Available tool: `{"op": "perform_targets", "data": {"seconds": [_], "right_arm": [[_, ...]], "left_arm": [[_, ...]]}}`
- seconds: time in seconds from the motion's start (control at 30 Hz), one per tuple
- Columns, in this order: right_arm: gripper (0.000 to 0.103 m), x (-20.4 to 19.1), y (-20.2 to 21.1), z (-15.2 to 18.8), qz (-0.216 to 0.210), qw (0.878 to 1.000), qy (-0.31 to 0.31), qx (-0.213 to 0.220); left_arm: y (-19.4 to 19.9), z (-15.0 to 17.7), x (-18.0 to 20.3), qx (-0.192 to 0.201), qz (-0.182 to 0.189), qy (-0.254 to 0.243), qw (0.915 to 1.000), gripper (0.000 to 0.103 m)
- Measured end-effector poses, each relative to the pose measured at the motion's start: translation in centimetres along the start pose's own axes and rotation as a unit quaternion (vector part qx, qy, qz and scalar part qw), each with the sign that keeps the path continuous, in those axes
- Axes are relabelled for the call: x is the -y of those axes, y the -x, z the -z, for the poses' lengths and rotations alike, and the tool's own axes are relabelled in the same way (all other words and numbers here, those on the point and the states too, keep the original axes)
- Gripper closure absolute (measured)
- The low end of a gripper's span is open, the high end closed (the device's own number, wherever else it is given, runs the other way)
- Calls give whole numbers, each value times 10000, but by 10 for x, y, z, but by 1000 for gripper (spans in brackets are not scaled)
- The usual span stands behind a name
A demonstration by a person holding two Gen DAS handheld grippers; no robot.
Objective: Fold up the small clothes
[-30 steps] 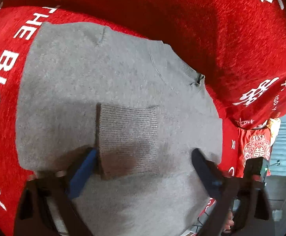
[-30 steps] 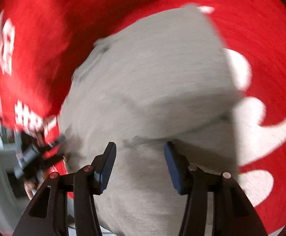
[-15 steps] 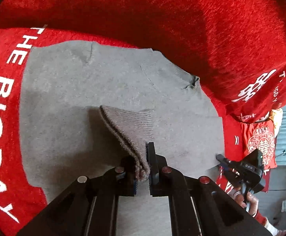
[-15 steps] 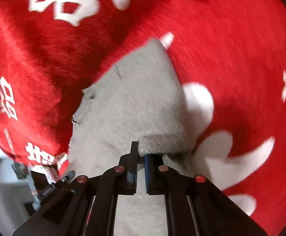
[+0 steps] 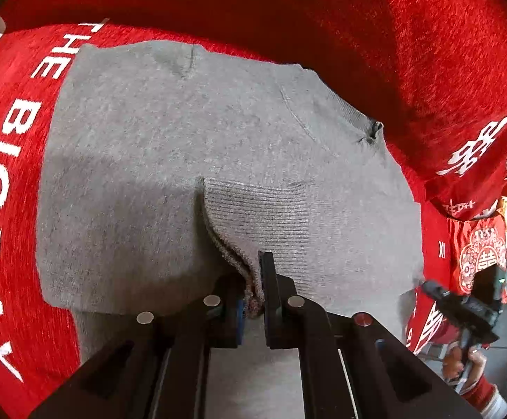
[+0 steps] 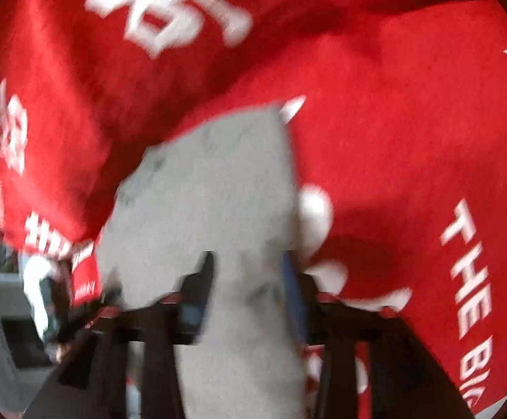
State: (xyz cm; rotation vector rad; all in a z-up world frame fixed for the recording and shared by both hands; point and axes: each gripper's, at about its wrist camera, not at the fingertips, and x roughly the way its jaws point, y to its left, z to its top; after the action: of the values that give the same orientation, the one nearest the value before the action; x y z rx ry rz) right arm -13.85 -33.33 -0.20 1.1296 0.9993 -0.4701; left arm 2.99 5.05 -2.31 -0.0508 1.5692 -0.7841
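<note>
We see a grey knitted sweater (image 5: 169, 160) lying flat on a red blanket (image 5: 375, 28) printed with white letters, and we take the sweater as our landmark. Its collar (image 5: 368, 125) sits at the far right edge of the sweater in the left wrist view, against a raised fold of the blanket. A ribbed cuff (image 5: 260, 216) is folded in over the middle of the sweater's body, and our left gripper (image 5: 251, 300) is closed on the near corner of that cuff, the knit bunched between its nearly touching fingers and lifted a little off the body beneath. To the left of the sweater the blanket shows the words THE BIG DAY (image 5: 12, 174) running along the sweater's edge. Beyond the sweater's right edge, past the blanket's hanging side, we see our right hand (image 5: 462, 363) around a black gripper handle. The right wrist view is blurred by motion; in it the sweater (image 6: 218, 188) spreads away from the right gripper (image 6: 248, 279), whose fingers stand apart with grey knit showing in the gap between them, and we cannot tell whether they touch the fabric. The blanket (image 6: 393, 139) surrounds the sweater on the far and right sides there, with white lettering to the right of it
</note>
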Motion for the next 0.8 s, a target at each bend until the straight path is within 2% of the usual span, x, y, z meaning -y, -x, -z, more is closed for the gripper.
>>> {"op": "perform_targets", "data": {"seconds": [0.1, 0.23, 0.27, 0.3, 0.33, 0.4, 0.5, 0.67, 0.8], "right_arm": [[53, 15, -16, -28, -192, 9986, -490, 71], [53, 17, -46, -48, -253, 9979, -586, -132], [66, 16, -52, -52, -173, 9981, -545, -247], [86, 12, -55, -56, -38, 9987, -433, -266], [95, 6, -53, -59, 84, 9991, -259, -311], [95, -10, -39, -60, 280, 9992, 246, -132], [95, -27, -24, -56, 838, 9909, 1039, 141], [94, -9, -53, -49, 1121, 9881, 1051, -90], [89, -4, -39, -42, 1225, 9890, 824, -8]], "left_arm": [[0, 0, 2, 15, -77, 0, 10000, 94], [-1, 2, 3, 42, -123, 18, 9999, 94], [-1, 2, 3, 42, -133, 12, 9999, 94], [-1, 2, 3, 40, -142, 7, 9999, 94], [-1, 2, 3, 37, -156, 4, 9999, 94], [-1, 2, 6, 43, -210, -4, 9998, 94], [3, 1, 12, 126, -289, -123, 9994, 94], [-2, -2, 20, 147, -426, -283, 9986, 94], [1, 2, 17, 209, -487, -248, 9983, 94]]}}
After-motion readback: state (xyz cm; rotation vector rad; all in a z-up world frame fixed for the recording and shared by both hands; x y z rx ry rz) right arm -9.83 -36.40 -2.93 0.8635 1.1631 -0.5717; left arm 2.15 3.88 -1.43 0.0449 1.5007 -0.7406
